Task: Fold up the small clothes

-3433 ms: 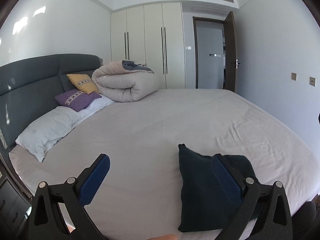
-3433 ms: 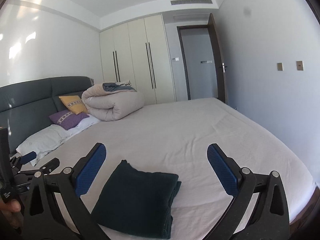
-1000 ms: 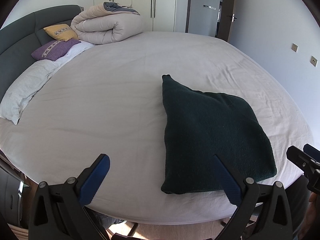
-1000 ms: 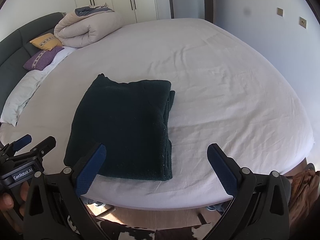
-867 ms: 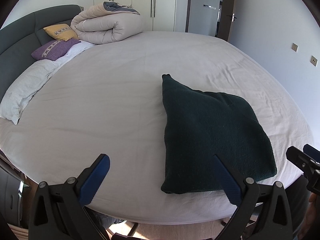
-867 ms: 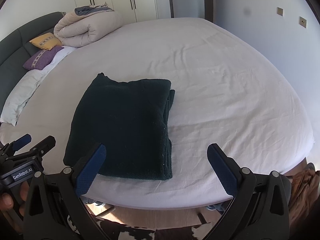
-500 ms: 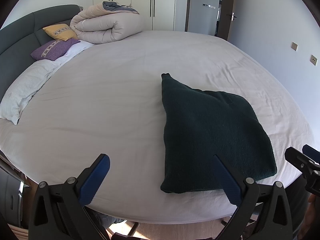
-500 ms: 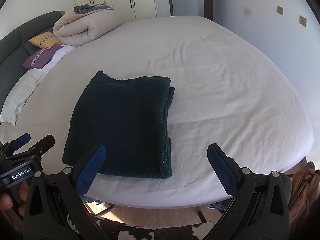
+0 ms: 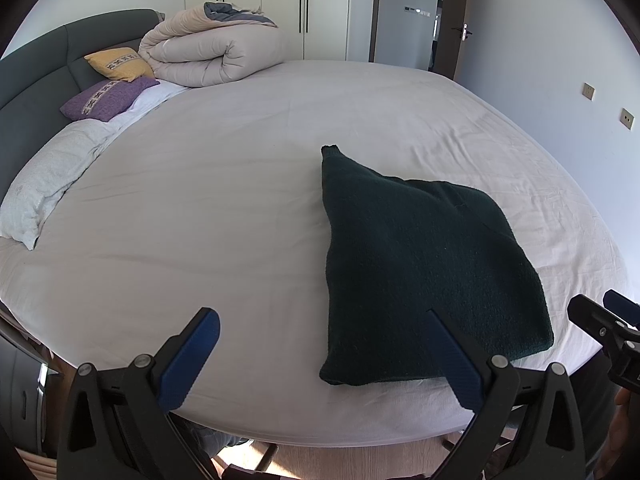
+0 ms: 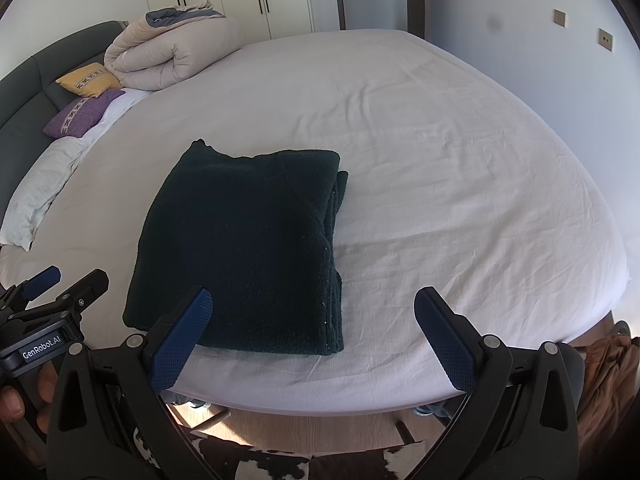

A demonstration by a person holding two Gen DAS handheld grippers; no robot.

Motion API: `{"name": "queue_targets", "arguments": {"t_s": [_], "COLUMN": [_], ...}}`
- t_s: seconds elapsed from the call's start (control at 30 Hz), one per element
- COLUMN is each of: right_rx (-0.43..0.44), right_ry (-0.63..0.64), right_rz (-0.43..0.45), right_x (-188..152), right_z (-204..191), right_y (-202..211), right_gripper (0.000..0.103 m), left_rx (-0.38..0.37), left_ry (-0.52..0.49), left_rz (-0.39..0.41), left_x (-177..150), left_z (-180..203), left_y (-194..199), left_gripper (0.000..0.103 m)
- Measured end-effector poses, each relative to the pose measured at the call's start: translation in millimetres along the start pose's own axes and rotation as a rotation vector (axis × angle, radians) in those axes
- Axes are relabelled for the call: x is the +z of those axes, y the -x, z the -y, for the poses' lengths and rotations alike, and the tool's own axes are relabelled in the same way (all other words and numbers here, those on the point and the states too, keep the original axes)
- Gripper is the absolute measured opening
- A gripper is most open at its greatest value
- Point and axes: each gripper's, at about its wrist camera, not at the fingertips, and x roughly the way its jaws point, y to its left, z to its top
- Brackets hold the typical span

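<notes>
Garment, a dark green fleecy knit folded into a thick rectangle [image 10: 244, 248], lies flat near the foot edge of the white-sheeted bed [image 10: 460, 168], layered edges stacked on its right side, so the fold looks finished and nothing needs holding. Left gripper [image 9: 326, 356] and right gripper [image 10: 308, 336] both hang off the bed's edge, blue-padded jaws spread wide, gripping nothing, apart from the cloth. Versus 3.4 s ago, both cameras sit higher and further back, looking down on the bundle; over the last second almost nothing shifted.
</notes>
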Motion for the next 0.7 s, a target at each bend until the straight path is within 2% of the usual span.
{"name": "queue_targets", "arguments": {"t_s": [0.7], "right_rx": [0.000], "right_ry": [-0.003], "right_rz": [-0.010], "right_x": [-2.1], "right_z": [1.0], "right_y": [-4.1], "right_gripper": [0.103], "left_rx": [-0.001], "left_ry": [0.000], "left_rz": [-0.004], "left_x": [-3.7], "left_z": [1.2], "left_y": [-1.7], "left_gripper": [0.103]}}
